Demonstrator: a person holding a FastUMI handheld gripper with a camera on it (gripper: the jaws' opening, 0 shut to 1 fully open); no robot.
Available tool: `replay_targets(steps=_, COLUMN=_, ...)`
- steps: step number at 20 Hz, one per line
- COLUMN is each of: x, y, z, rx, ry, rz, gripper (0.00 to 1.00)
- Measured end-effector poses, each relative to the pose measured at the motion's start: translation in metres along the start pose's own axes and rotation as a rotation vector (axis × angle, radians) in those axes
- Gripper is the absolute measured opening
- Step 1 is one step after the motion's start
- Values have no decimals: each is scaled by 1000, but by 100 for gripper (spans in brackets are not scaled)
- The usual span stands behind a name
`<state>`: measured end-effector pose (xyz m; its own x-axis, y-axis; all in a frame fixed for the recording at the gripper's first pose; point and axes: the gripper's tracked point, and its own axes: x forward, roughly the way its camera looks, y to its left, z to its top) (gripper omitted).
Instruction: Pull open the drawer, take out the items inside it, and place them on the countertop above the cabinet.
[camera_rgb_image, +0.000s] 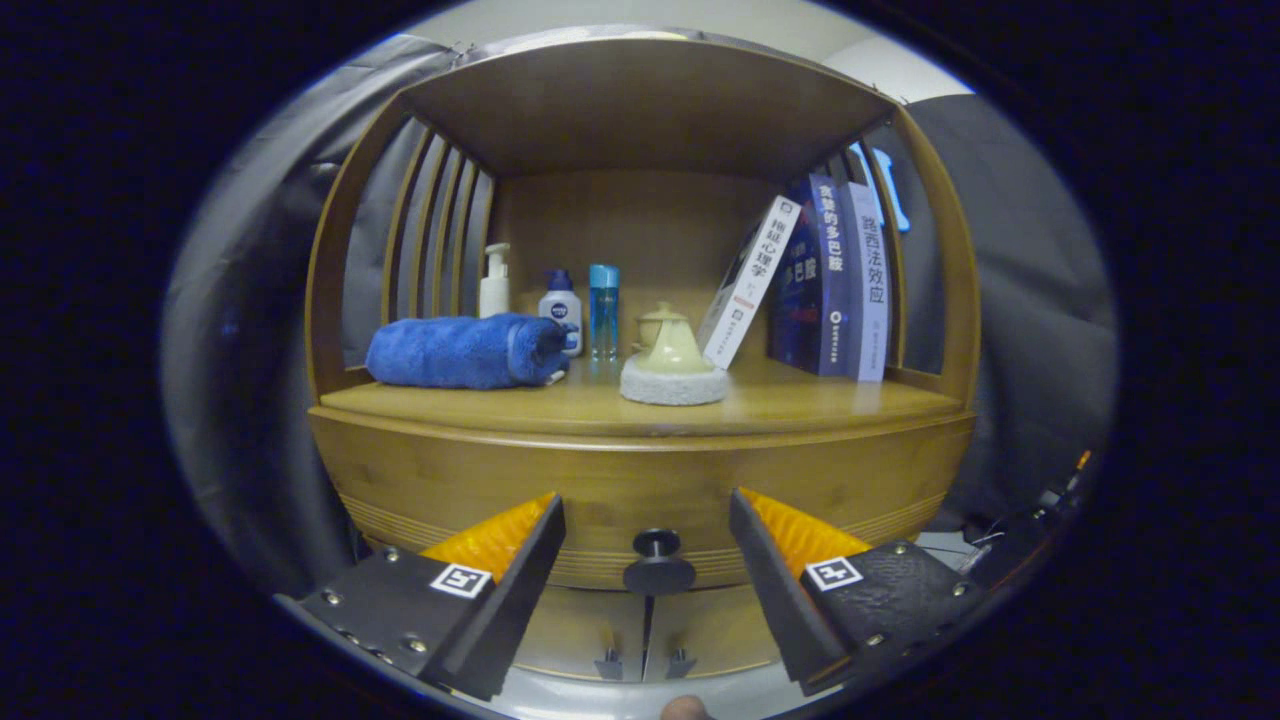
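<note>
Sitting flush in the cabinet front, the drawer (645, 490) looks closed, and its dark round knob (657, 562) lies straight ahead of the hand-held gripper (647, 535), centred in the gap between the two fingers. The knob's stem points out toward the camera, along the line the fingers look down. The fingers stand wide apart and hold nothing; neither touches the knob.

Whatever the drawer holds is hidden behind its front. A shut drawer fits either a stage where its contents are yet to come out or one where it has been pushed back in, so the scene does not settle how far the task is.

Above, the table (800, 405) carries a rolled blue towel (465, 351), three bottles (560, 305), a cream teapot (672, 345) on a pale mat, and leaning books (825, 275).
</note>
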<state>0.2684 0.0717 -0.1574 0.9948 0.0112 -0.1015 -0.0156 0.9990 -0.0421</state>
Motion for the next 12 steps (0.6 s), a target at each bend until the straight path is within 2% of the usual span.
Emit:
replay_targets(steps=3, x=-22, y=-4, z=12, rx=40, ry=2, rz=-4, gripper=98)
replay_targets(steps=6, x=-49, y=-7, z=30, rx=30, ry=-12, rz=-1, gripper=99)
replay_targets(steps=12, x=-105, y=2, z=79, rx=50, ry=-55, rz=21, gripper=99)
